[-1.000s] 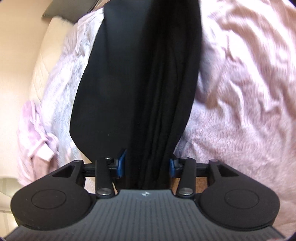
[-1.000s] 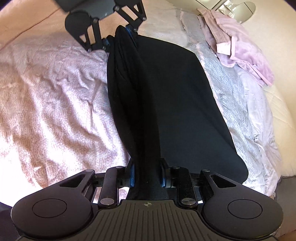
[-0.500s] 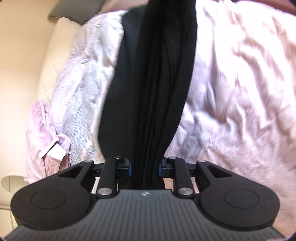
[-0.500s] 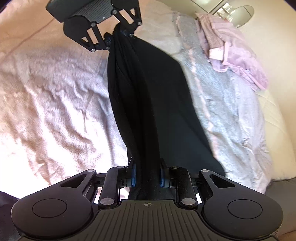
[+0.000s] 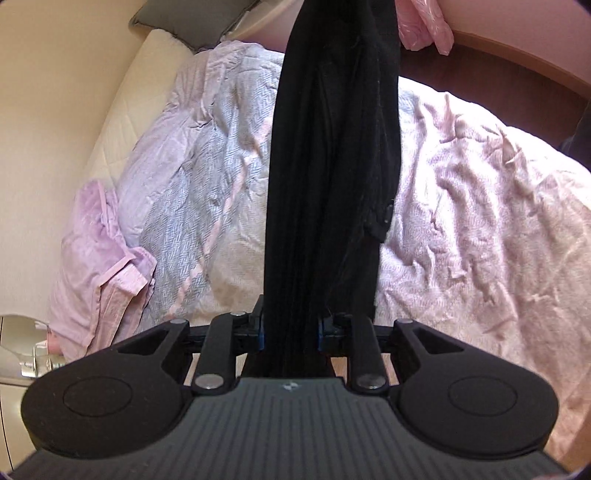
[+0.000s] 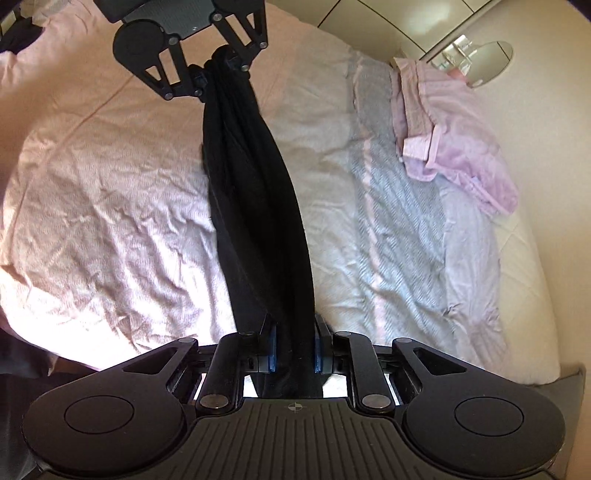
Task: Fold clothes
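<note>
A black garment [image 6: 258, 206] hangs bunched into a long narrow band above the bed, stretched between my two grippers. My right gripper [image 6: 293, 350] is shut on its near end. My left gripper [image 6: 218, 72] shows at the top of the right wrist view, clamped on the far end. In the left wrist view the same black garment [image 5: 332, 166] runs up from my left gripper [image 5: 290, 328], shut on it, to the top of the frame. A small flap [image 5: 380, 221] of the cloth sticks out on its right side.
A pink crumpled bedspread [image 6: 103, 206] covers the bed, with a grey-lilac quilt [image 6: 402, 236] alongside. A lilac shirt [image 6: 454, 147] lies heaped on the quilt near a round mirror [image 6: 484, 61]. A grey pillow [image 5: 192, 22] lies at the bed's head.
Both grippers have risen and lifted the black garment off the bed. Its spread panel has drawn in, so it now hangs as one narrow band.
</note>
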`<act>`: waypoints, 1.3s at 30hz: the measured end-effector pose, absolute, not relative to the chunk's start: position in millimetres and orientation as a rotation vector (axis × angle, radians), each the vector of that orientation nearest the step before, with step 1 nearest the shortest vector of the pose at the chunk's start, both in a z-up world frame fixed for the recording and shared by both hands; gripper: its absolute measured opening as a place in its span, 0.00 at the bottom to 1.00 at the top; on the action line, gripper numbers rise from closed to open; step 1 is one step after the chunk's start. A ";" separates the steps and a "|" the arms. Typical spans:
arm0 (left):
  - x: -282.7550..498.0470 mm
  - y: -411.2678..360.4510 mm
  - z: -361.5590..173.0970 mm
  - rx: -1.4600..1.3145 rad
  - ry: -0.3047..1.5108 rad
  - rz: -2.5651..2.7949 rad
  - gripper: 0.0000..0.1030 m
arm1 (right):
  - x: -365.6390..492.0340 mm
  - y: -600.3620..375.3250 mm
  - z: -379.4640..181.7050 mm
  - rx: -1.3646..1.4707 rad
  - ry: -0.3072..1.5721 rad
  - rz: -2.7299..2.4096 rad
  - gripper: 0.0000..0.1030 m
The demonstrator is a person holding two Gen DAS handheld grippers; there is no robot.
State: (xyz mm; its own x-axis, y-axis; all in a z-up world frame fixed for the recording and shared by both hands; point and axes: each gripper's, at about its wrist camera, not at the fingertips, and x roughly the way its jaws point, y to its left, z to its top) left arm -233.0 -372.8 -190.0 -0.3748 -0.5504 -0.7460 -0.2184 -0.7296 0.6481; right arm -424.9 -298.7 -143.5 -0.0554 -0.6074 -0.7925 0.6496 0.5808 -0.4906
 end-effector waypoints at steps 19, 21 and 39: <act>-269.1 -413.9 -109.1 1.518 -1.003 -2.091 0.21 | -481.6 -342.6 -65.8 -0.075 1.228 -1.017 0.12; -296.0 -428.2 -104.3 1.503 -0.997 -2.088 0.21 | -494.7 -349.9 -60.3 -0.085 1.228 -1.021 0.12; -562.1 -619.8 -156.9 1.663 -0.757 -1.985 0.20 | -810.0 -556.1 -72.0 0.099 0.960 -1.006 0.16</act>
State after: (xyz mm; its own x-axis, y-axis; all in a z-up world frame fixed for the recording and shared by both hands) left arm -562.1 -619.8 -156.9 -0.1801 -0.6451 -0.7426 -0.0131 -0.7533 0.6575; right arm -810.0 -556.1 -72.0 0.1799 -0.6702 -0.7200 0.7511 0.5663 -0.3394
